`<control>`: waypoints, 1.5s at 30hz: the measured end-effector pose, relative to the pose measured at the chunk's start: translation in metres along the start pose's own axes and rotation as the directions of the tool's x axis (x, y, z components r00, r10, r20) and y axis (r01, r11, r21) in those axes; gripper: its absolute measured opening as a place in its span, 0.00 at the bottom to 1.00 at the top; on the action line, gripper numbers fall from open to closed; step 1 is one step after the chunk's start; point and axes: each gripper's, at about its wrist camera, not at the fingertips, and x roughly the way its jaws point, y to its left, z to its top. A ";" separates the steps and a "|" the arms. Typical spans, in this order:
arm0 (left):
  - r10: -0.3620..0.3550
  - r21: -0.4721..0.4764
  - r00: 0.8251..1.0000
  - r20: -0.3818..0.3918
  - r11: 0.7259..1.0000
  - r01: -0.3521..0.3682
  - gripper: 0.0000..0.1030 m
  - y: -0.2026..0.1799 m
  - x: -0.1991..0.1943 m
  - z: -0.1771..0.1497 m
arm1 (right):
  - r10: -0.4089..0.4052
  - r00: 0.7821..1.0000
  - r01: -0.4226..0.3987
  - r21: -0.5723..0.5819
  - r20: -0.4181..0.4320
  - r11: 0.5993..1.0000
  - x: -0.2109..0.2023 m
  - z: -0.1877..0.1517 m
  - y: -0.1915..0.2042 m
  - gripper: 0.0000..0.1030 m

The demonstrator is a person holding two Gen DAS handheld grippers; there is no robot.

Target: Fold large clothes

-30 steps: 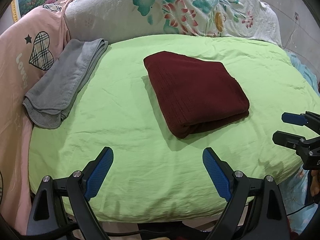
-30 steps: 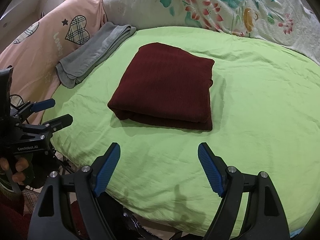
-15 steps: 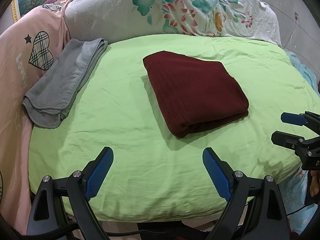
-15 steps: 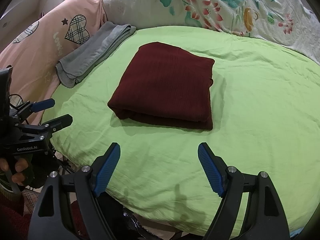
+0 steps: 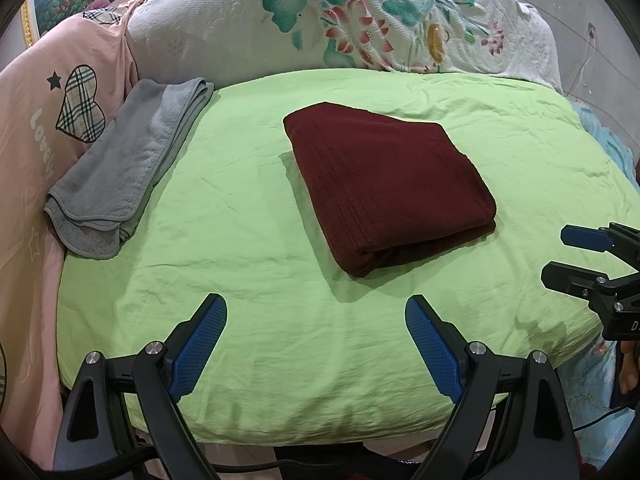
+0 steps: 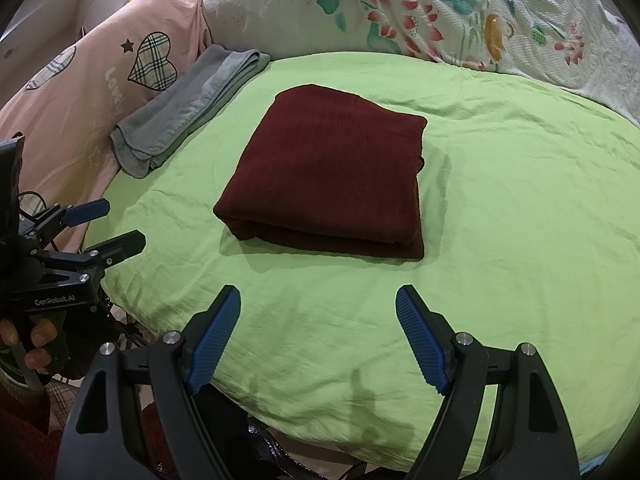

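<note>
Both grippers, left & right, gape empty over green sheet; folded maroon garment lies beyond, untouched.

A home bedroom: a bed with a green sheet, a floral quilt, a pink pillow

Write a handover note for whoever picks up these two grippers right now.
Left gripper: open, empty, above the near edge of the green sheet.
Right gripper: open, empty, also over the near edge.
Maroon garment: folded into a compact rectangle, lying mid-sheet, touched by neither gripper.
Grey towel: folded, at the sheet's left edge against the pink bedding.
Done: the maroon piece looks fully folded.
Left: nothing unfolded is visible; probably move the maroon piece aside, perhaps beside the grey one, if more clothes are coming.
</note>
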 end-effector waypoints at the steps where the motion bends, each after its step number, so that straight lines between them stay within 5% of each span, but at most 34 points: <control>1: -0.001 0.000 1.000 0.000 1.000 0.001 0.89 0.000 0.000 0.000 | 0.001 1.000 -0.001 0.000 0.000 1.000 0.000 0.000 0.000 0.78; 45: -0.009 -0.001 1.000 0.021 1.000 0.009 0.89 -0.005 0.001 0.013 | 0.007 1.000 -0.006 -0.009 0.026 1.000 -0.001 0.016 -0.007 0.78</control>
